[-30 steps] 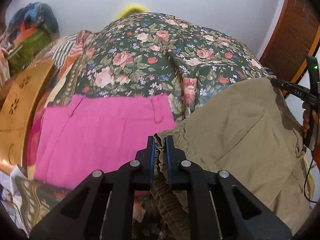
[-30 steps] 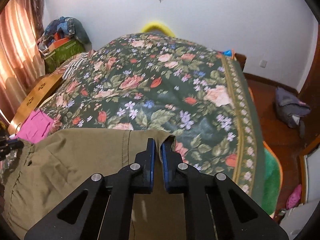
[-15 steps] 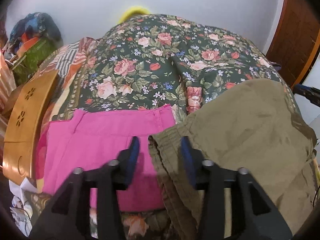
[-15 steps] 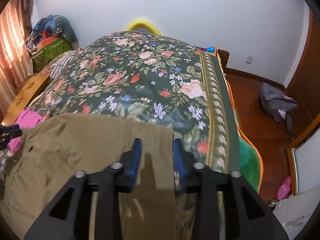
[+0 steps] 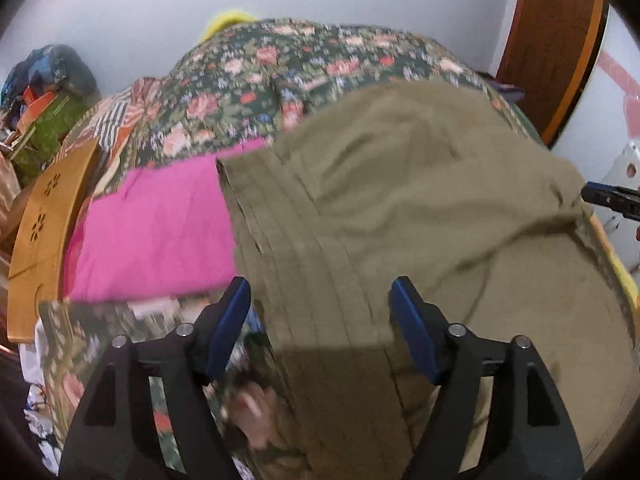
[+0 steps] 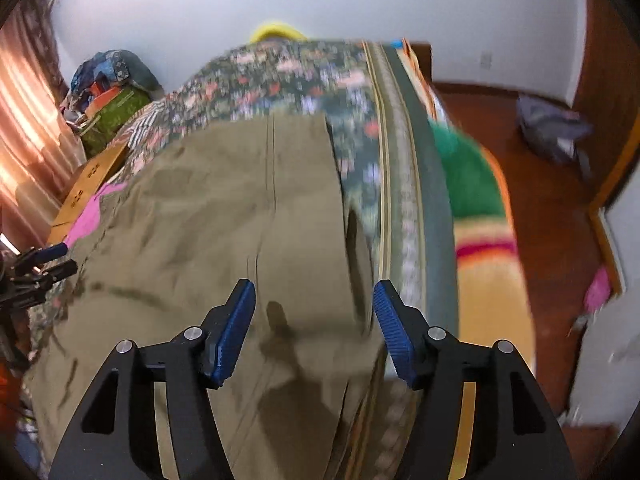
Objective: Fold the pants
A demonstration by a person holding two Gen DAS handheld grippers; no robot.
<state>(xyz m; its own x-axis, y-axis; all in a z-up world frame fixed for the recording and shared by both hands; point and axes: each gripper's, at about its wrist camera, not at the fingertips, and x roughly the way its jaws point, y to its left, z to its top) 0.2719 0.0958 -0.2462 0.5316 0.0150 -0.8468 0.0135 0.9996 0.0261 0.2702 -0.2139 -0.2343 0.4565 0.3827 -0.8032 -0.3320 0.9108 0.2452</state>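
Olive-green pants (image 5: 400, 208) lie folded over on the flowered bedspread (image 5: 280, 64), their waistband end toward the left. They also show in the right wrist view (image 6: 224, 216). My left gripper (image 5: 320, 312) is open and empty above the waistband end. My right gripper (image 6: 314, 312) is open and empty above the pants' right edge. The right gripper's tip shows at the right of the left wrist view (image 5: 608, 198); the left gripper shows at the left of the right wrist view (image 6: 40, 264).
Folded pink pants (image 5: 156, 224) lie left of the olive pants. A wooden board (image 5: 44, 216) stands at the bed's left edge. Clothes and bags (image 6: 112, 92) pile at the far left. A green and orange blanket (image 6: 476, 184) hangs off the bed's right side.
Both grippers let go of the olive pants and opened wide. Both pulled back toward the near side; the pants now lie flat on the bed.
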